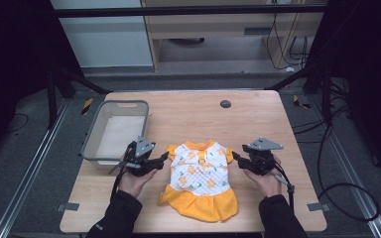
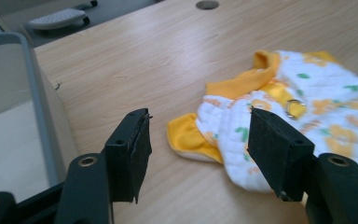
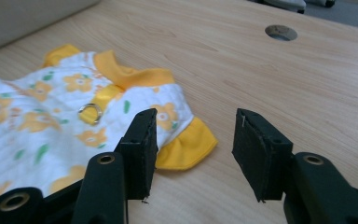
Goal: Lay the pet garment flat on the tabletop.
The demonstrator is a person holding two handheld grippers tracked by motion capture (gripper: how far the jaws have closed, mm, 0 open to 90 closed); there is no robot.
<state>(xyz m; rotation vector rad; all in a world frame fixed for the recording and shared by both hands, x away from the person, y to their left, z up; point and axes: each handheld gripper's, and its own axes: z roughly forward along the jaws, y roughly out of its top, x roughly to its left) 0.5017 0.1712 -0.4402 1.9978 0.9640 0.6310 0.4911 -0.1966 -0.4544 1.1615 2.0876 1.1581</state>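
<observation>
A small quilted dress (image 1: pixel 200 178) lies flat on the near half of a pale wood-grain tabletop (image 1: pixel 258 114), neck toward 12 o'clock and hem toward 6 o'clock. Its white bodice is stitched in a diamond pattern and printed with orange flowers and green leaves; the collar, the short sleeve cuffs and the gathered skirt are plain yellow-orange cloth. A small metal ring (image 3: pixel 90 111) sits on a yellow tab at the chest.

At 9 o'clock from the dress, the left hand-held gripper (image 1: pixel 159 161) is held just off the left sleeve (image 2: pixel 189 137), its two black padded jaws spread apart with bare wood and the sleeve's edge between them. At 3 o'clock, the right hand-held gripper (image 1: pixel 237 158) mirrors it beside the right sleeve (image 3: pixel 186 144), jaws likewise apart and clamping nothing. Each carries a grey three-cornered plate on top, and dark-sleeved forearms enter from 6 o'clock.

At 10 o'clock from the dress stands a grey rectangular plastic bin (image 1: pixel 92 134) with rounded corners, at the tabletop's left edge. A round cable hole (image 1: pixel 225 103) is set in the wood toward 12 o'clock.

Around the tabletop, grey carpet (image 1: pixel 30 148), dark metal frame bars (image 1: pixel 188 11), trailing black cables (image 1: pixel 349 186) at 3 o'clock, and light wood furniture (image 1: pixel 228 29) along the far wall.
</observation>
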